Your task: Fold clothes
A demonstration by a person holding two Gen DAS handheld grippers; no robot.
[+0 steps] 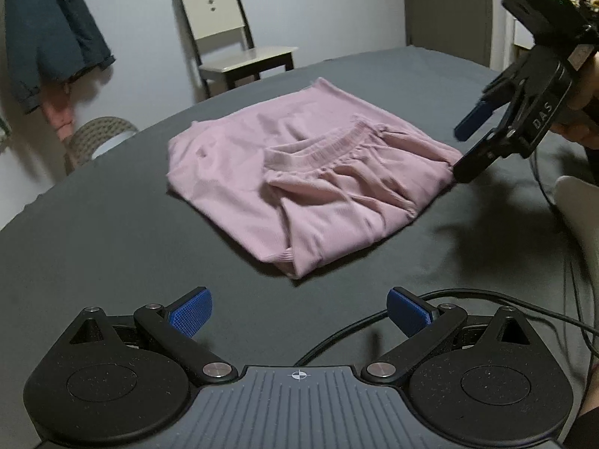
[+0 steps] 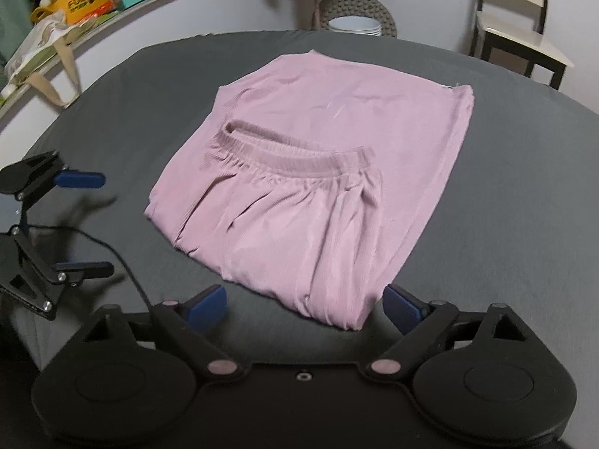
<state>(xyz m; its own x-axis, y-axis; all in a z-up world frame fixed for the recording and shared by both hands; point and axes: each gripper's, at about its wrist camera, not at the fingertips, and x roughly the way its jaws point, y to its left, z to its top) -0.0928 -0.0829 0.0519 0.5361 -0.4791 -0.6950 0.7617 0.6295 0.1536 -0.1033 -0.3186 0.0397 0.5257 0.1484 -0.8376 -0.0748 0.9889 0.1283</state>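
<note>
It was a home bedroom: a bed point(image 1: 112, 232) under a dark grey sheet, a wooden chair point(image 1: 239, 52) by the wall, a jacket point(image 1: 48, 33) hanging up, a cluttered shelf point(image 2: 75, 3).

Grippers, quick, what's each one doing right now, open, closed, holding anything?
Left gripper: open, holding nothing, short of the pink garment.
Right gripper: open, holding nothing, at the garment's near corner.

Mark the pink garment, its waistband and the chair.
pink garment point(image 2: 337, 112): right wrist view, flat upper panel of the folded cloth.
waistband point(image 2: 299, 153): right wrist view, middle of the gathered elastic strip.
chair point(image 1: 249, 60): left wrist view, pale seat.
</note>
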